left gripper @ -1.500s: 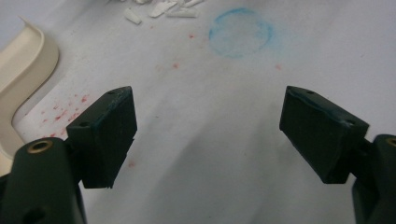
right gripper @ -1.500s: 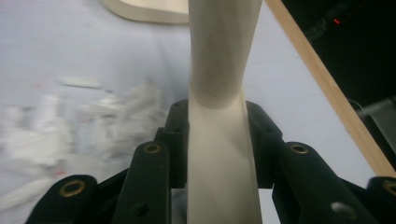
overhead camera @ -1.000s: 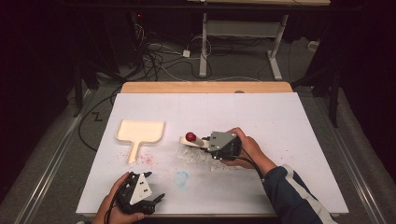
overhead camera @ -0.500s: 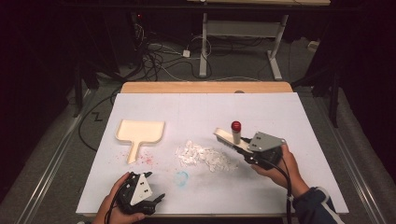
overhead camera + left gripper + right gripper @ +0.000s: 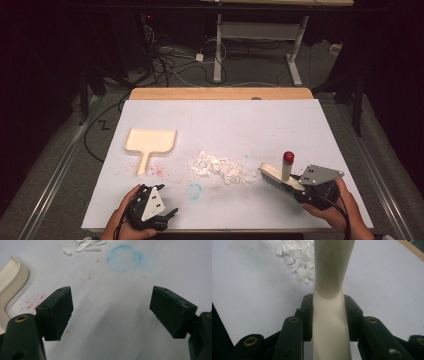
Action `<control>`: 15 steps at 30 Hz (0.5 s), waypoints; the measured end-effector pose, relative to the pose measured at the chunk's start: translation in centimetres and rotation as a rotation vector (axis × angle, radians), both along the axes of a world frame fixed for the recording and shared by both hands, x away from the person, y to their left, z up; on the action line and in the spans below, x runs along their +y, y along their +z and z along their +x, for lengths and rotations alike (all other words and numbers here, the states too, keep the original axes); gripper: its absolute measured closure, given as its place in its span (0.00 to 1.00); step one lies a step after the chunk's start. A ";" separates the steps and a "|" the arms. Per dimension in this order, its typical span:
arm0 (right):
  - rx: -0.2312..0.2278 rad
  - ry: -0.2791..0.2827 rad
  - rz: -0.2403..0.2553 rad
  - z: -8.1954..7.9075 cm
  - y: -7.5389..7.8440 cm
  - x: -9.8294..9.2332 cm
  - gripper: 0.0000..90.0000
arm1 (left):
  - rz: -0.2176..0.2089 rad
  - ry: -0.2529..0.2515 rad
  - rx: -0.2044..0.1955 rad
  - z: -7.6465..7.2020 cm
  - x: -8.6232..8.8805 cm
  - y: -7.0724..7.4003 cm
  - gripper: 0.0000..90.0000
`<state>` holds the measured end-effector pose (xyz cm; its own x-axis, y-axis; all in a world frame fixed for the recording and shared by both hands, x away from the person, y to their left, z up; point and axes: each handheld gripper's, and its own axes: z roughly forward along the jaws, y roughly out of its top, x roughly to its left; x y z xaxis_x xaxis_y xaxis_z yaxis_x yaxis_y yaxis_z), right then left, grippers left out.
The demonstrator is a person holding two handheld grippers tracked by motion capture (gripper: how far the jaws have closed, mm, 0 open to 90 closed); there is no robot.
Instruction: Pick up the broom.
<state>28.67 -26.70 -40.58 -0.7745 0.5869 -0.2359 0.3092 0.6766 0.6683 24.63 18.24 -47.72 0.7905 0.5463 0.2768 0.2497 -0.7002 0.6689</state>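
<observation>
A pile of white paper scraps point(image 5: 220, 167) lies in the middle of the white table point(image 5: 225, 120); the scraps point(image 5: 297, 260) are also ahead of my right gripper. A cream dustpan point(image 5: 150, 141) rests to the left, handle toward me, and its rim point(image 5: 10, 282) is at the left edge of the left gripper view. My right gripper point(image 5: 299, 187) is shut on a cream brush point(image 5: 274, 176) with a red-tipped upright knob, just right of the pile; the jaws of that gripper point(image 5: 329, 315) clamp the brush body point(image 5: 331, 277). At the near edge my left gripper point(image 5: 150, 207) rests open point(image 5: 112, 312), nothing between its jaws.
A faint blue ring point(image 5: 195, 190) and red specks point(image 5: 157, 170) mark the table near the dustpan. A wooden strip point(image 5: 220, 93) runs along the far edge. Cables and desk legs point(image 5: 218, 55) are on the floor beyond.
My right gripper has carried the brush from left of the scraps across to their right side. The pile now lies uncovered. The left gripper has stayed put.
</observation>
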 end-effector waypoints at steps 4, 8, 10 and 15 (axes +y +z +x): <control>0.001 0.029 0.006 0.3 -0.7 2.3 0.76 | 0.004 -0.003 0.006 0.1 -0.1 -0.1 0.20; -0.010 0.032 0.003 0.8 -1.2 4.9 0.76 | -0.003 0.000 0.016 0.1 0.0 -0.1 0.20; -0.011 0.028 0.025 1.2 -1.2 6.2 0.76 | -0.004 0.001 0.013 0.1 0.0 -0.1 0.20; -0.031 -0.025 0.083 2.1 -1.2 9.6 0.76 | 0.002 -0.002 0.005 0.0 0.1 0.0 0.20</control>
<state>30.77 -17.13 -41.77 -0.7524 0.6246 -0.2091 0.3035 0.6105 0.7316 24.64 18.30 -47.75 0.7931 0.5441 0.2738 0.2514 -0.7018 0.6665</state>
